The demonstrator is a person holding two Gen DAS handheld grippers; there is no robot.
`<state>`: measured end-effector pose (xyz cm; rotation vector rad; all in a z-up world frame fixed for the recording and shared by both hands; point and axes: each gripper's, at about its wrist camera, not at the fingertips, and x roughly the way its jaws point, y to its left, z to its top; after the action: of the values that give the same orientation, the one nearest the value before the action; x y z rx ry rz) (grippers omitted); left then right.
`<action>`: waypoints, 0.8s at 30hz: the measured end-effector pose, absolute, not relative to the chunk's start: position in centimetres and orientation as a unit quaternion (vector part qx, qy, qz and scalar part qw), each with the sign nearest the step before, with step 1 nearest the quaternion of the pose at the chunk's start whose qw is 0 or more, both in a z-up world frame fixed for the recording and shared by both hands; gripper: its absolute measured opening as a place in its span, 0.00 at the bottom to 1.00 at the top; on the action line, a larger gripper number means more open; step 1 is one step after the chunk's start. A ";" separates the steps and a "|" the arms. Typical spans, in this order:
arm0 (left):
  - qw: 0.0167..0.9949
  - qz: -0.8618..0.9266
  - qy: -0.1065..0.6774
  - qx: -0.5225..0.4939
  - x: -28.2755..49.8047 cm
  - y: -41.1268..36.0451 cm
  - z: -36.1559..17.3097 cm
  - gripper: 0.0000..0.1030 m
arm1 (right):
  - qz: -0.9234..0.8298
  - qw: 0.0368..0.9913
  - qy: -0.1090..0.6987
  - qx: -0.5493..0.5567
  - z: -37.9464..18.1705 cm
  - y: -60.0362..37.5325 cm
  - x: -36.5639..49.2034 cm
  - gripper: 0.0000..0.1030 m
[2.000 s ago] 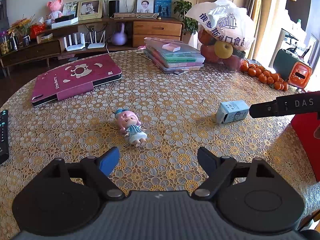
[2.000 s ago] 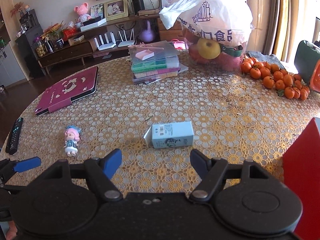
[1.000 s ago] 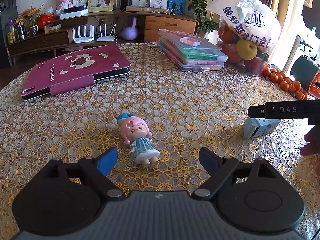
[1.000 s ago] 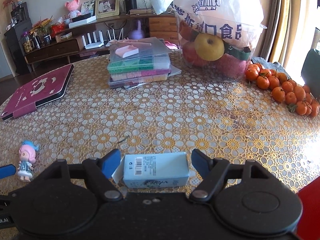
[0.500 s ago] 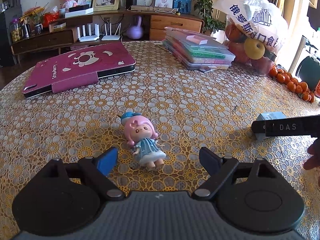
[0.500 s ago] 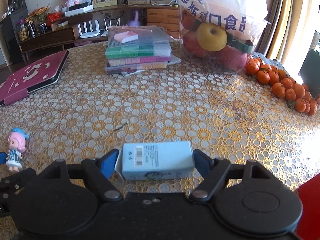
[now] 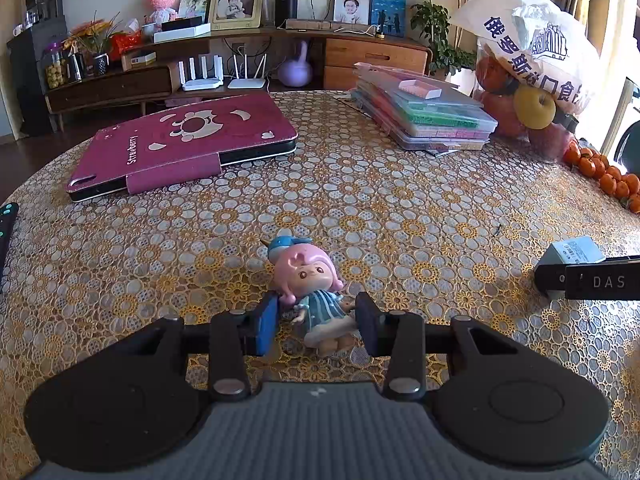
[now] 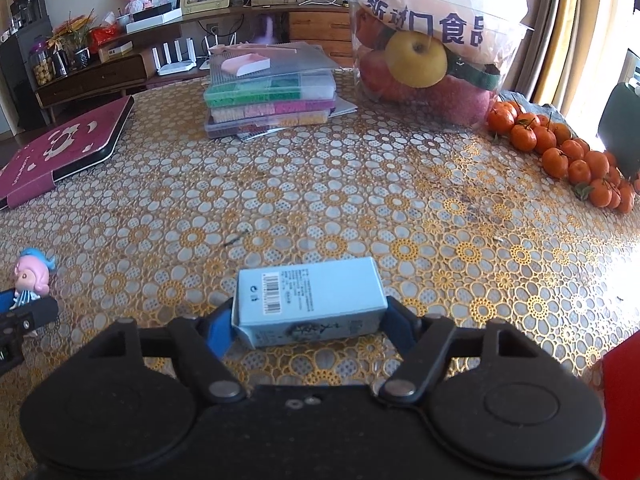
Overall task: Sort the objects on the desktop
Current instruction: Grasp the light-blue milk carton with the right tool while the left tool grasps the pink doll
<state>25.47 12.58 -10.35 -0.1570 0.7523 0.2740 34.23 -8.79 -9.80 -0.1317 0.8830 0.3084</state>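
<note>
Left tongs, wide a second earlier, were closing around the doll (pads not yet pressing). Right tongs, likewise narrowing, now touched the box ends; both grasps seemed imminent.

worktop: we see lace-pattern cover, slight sheen
doll: glossy smooth plastic
carton: matt printed paperboard, creased edge
tablet case: matt leatherette, we reckon
bead boxes: clear plastic
fruit bag: thin shiny plastic
</note>
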 end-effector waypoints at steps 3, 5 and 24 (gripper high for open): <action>0.918 0.135 0.366 -0.070 25.4 12.4 -10.4 0.39 | 0.150 0.889 0.428 -0.063 -9.7 -8.8 34.2 0.69; 0.918 0.135 0.366 -0.074 25.4 12.5 -10.3 0.39 | 0.150 0.888 0.430 -0.061 -9.6 -8.9 34.1 0.68; 0.917 0.110 0.375 -0.076 21.5 10.3 -9.2 0.38 | 0.173 0.878 0.444 -0.043 -7.6 -10.7 28.5 0.68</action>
<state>21.55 10.34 -9.18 -0.1562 0.7717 0.2257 28.50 -10.70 -7.61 -0.0901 0.9265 0.3601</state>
